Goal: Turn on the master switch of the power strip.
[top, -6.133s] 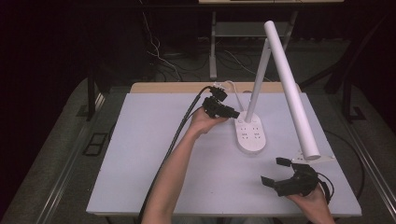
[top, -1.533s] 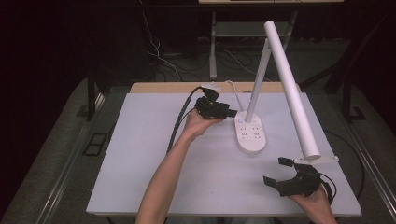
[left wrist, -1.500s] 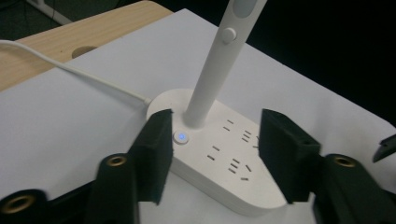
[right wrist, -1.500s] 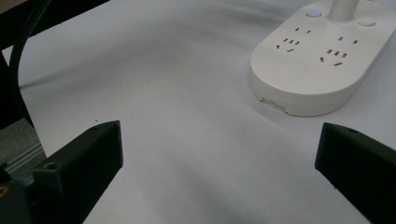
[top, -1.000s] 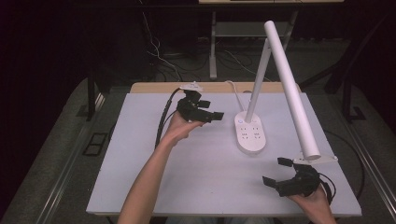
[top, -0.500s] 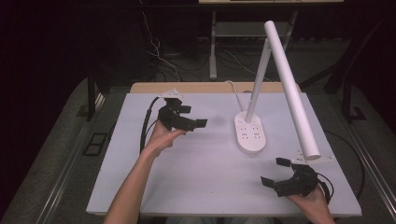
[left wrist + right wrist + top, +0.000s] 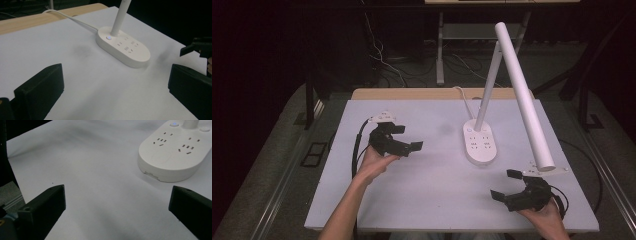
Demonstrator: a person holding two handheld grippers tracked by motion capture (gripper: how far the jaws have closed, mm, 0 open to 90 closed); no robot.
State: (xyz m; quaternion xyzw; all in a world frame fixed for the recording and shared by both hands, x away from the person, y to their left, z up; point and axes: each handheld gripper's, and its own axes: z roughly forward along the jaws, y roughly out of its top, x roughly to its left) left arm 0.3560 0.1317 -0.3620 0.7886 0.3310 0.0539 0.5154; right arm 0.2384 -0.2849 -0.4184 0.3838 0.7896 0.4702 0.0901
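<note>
Lamp base (image 7: 481,144) between both hands, long axis front to back, apparently nearer right gripper (image 7: 510,186); left gripper (image 7: 407,138) off leftward. Both jaws wide, empty.

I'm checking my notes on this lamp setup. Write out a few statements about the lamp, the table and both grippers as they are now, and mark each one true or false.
1. The left gripper has its jaws open with nothing between them. True.
2. The right gripper is clamped on the lamp head. False: its jaws stand open near the table's front right, below the end of the lamp head, holding nothing.
3. The lamp base carries socket holes on its top. True.
4. The lamp lies flat on its side on the table. False: its base sits flat, and the stem rises from it.
5. A white cable runs from the lamp base toward the table's far edge. True.
</note>
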